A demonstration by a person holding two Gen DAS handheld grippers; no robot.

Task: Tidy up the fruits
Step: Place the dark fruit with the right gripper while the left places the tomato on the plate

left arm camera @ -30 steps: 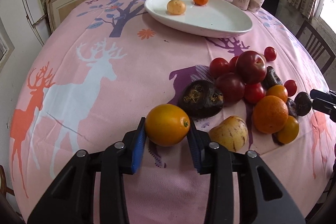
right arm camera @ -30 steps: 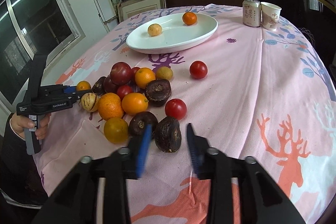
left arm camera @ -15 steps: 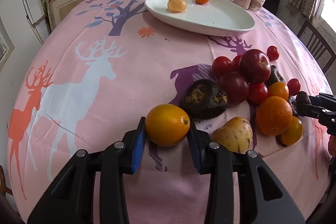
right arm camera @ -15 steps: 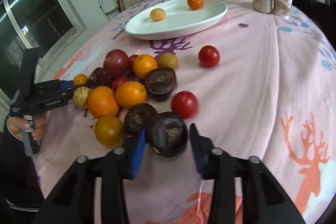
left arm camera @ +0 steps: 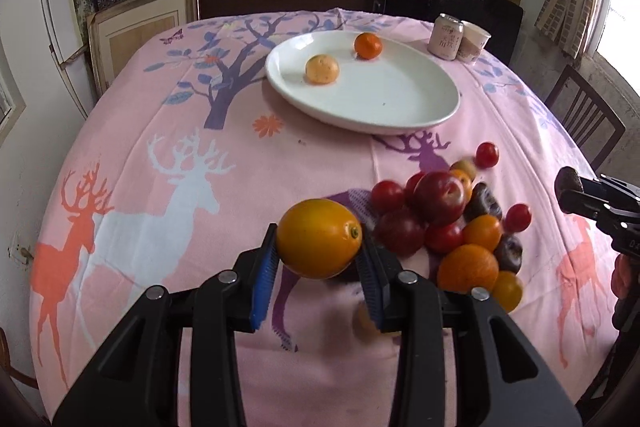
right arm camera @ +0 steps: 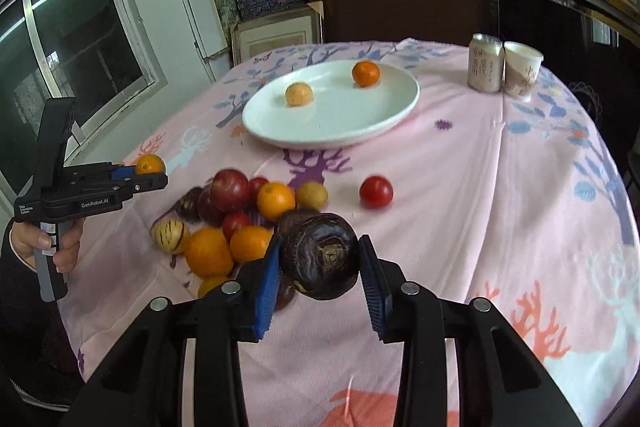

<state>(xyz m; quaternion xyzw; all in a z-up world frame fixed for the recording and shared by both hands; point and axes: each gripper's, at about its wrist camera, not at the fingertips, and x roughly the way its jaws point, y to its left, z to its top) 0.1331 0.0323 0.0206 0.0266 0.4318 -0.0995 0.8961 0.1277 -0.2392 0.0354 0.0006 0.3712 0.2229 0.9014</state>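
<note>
**Two fruits aloft, most of the heap still on the cloth**

Between the blue pads of the left gripper (left arm camera: 318, 259): a yellow-orange citrus (left arm camera: 319, 243), clamped firmly and clear of the tablecloth (left arm camera: 160, 115). Between the pads of the right gripper (right arm camera: 319, 269): a dark wrinkled fruit (right arm camera: 320, 255), gripped just as tightly after jaws that were closing within the last second; seen again from the left wrist view as a dark lump at the far right edge.

Beyond both, well apart from the grippers: the white plate (left arm camera: 400, 107), holding only a pale yellow fruit (left arm camera: 322, 69) and a small tangerine (left arm camera: 368, 45), the rest of it bare.

So, by judgement, early days: two fruits placed, two in transit, and the pile (right arm camera: 240, 219) of plums, oranges, tomatoes, dark fruits and one striped melon-like piece (right arm camera: 170, 235) left to move, plus a lone red tomato (right arm camera: 376, 191) apart from it.

Hard to read: a blurred orange smear under the left gripper's right finger, possibly another fruit. Lower members of the pile partly hidden behind the right gripper's fingers. Beside the plate's far end, a can (right arm camera: 485, 67) touching a paper cup (right arm camera: 522, 75). At the left edge of the right wrist view, a hand (right arm camera: 52, 247) on the left gripper's handle, sleeve cut off by the frame.
</note>
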